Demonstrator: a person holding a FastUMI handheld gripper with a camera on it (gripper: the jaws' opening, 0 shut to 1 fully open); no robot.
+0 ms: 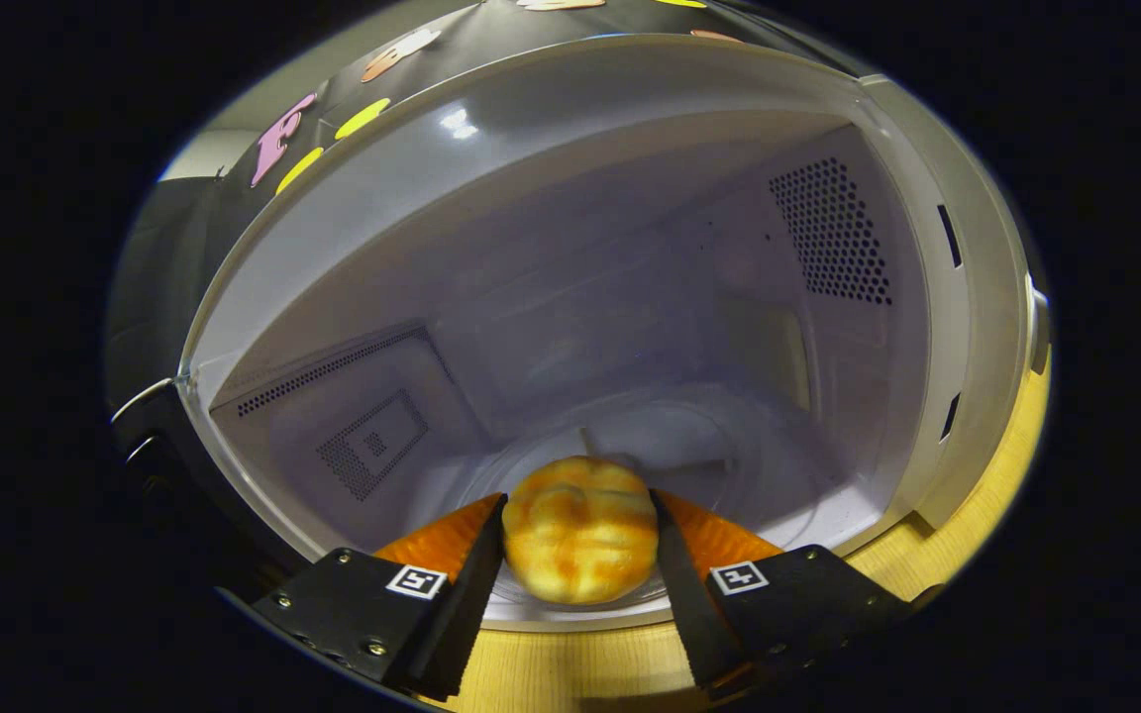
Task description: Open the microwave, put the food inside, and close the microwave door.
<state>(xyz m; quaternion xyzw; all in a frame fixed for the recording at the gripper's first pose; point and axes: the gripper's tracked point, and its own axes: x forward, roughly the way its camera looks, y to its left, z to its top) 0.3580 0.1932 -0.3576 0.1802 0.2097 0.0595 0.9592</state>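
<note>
A round golden bread roll [579, 530] sits between my two black fingers, and my gripper [579, 543] is shut on it, both pads pressing its sides. The roll hangs at the mouth of the open white microwave [570, 109], just over the front lip of its cavity. Beyond the roll lies the glass turntable [689, 446] on the cavity floor. The microwave door [150, 396] stands swung open on the left, seen edge-on.
The microwave stands on a light wooden table [570, 673], which shows below my fingers and at the right. Perforated vent panels [833, 233] mark the cavity's side walls. Latch slots [949, 236] sit in the right front frame.
</note>
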